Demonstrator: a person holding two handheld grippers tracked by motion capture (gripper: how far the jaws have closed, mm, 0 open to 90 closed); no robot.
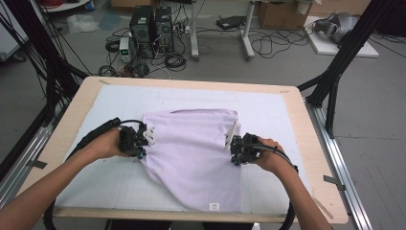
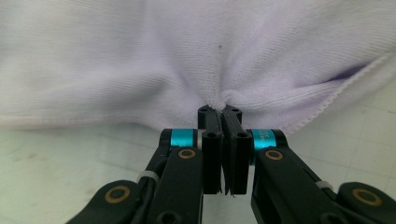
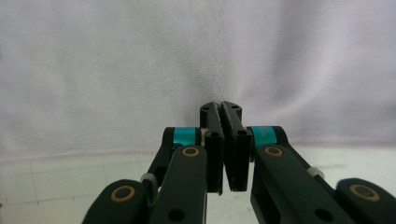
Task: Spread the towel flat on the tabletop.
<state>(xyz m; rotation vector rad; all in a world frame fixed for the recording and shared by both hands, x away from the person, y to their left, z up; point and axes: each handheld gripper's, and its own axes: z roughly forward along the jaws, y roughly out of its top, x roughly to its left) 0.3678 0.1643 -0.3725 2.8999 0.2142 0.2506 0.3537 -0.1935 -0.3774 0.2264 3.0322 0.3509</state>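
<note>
A pale lilac cloth (image 1: 194,158) lies spread on the white mat (image 1: 115,177) that covers the table (image 1: 81,100), its near edge reaching almost to the table's front and carrying a small white tag (image 1: 214,206). The left gripper (image 1: 146,136) sits at the cloth's left edge, held by the person's left hand (image 1: 105,143); in the left gripper view its jaws are pressed together on a pinch of the cloth (image 2: 187,56), and the fabric puckers into folds that run out from the tips of the gripper (image 2: 219,111). The right gripper (image 1: 232,139) sits at the cloth's right edge, in the right hand (image 1: 270,153). In the right gripper view its jaws are likewise closed, the tips of the gripper (image 3: 220,108) nipping the cloth (image 3: 187,60), with faint creases fanning away from them. The hemmed edge lies on the mat just below the jaws.
</note>
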